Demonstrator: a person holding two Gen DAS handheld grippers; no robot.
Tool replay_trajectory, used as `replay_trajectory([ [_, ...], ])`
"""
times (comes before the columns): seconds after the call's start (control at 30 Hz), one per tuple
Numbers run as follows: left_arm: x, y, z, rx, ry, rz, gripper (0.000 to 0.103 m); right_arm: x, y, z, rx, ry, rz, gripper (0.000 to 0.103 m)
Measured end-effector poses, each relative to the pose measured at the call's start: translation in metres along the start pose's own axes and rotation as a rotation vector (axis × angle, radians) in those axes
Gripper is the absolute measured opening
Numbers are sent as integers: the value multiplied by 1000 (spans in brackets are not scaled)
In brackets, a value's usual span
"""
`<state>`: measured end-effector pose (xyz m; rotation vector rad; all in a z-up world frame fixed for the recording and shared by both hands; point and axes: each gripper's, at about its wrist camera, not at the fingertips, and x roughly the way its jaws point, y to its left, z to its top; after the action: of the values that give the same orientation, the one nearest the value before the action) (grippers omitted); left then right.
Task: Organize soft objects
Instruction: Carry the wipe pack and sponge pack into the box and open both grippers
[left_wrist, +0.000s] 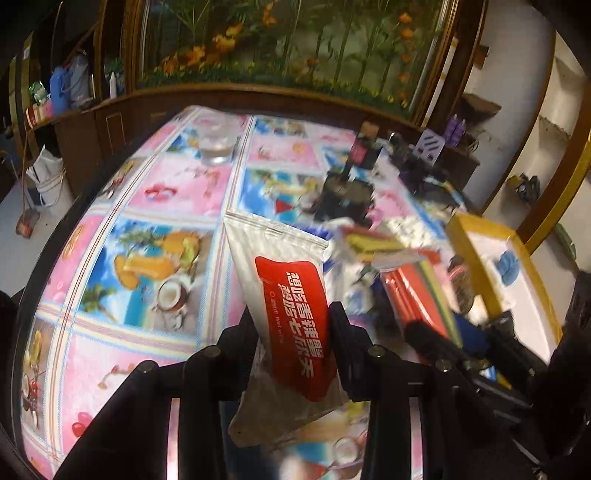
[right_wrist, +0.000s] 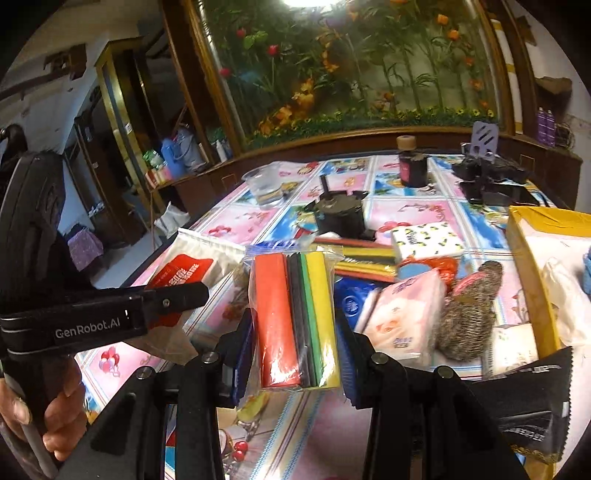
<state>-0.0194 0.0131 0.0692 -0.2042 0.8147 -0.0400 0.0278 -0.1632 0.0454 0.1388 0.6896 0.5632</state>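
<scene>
The left gripper (left_wrist: 293, 325) was closed on a white wet-wipe pouch with a red label (left_wrist: 286, 291), held above the colourful patterned tablecloth (left_wrist: 162, 192). The right gripper (right_wrist: 295, 332) clamped a clear bag of coloured foam sheets (right_wrist: 295, 317), left of a pink tissue pack (right_wrist: 402, 314) and near the yellow cardboard box (right_wrist: 528, 266) at the right.

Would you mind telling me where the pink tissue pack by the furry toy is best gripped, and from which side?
Grip the pink tissue pack across its narrow width, coming down from above. It lies flat but tilted, its broad face up, with the furry toy close on one side and the blue pack on the other, so side approaches look crowded.
</scene>
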Motion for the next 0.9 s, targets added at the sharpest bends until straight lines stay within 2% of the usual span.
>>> replay_trajectory([
  [0.13, 4, -16, 7, -10, -113, -1, 36, -9, -13, 1, 54, -40, -45, 43],
  [0.23, 14, -18, 8, -25, -165, -4, 36, -16, -23, 1, 94, -72, -75, 43],
  [0.3, 20, -17, 9, -19, -152, 6, 36, -20, -29, 1, 116, -81, -84, 43],
  [0.43, 22, -17, 9, -21, -143, -25, 36, -18, -35, 1, 150, -69, -87, 43],
  [0.7, 20, -33, 1, 45, -131, -84, 36, -21, -32, 0, 145, -84, -86, 43],
  [0.9, 16, -34, -1, 46, -137, -108, 36, -26, -35, 0, 158, -106, -83, 43],
])
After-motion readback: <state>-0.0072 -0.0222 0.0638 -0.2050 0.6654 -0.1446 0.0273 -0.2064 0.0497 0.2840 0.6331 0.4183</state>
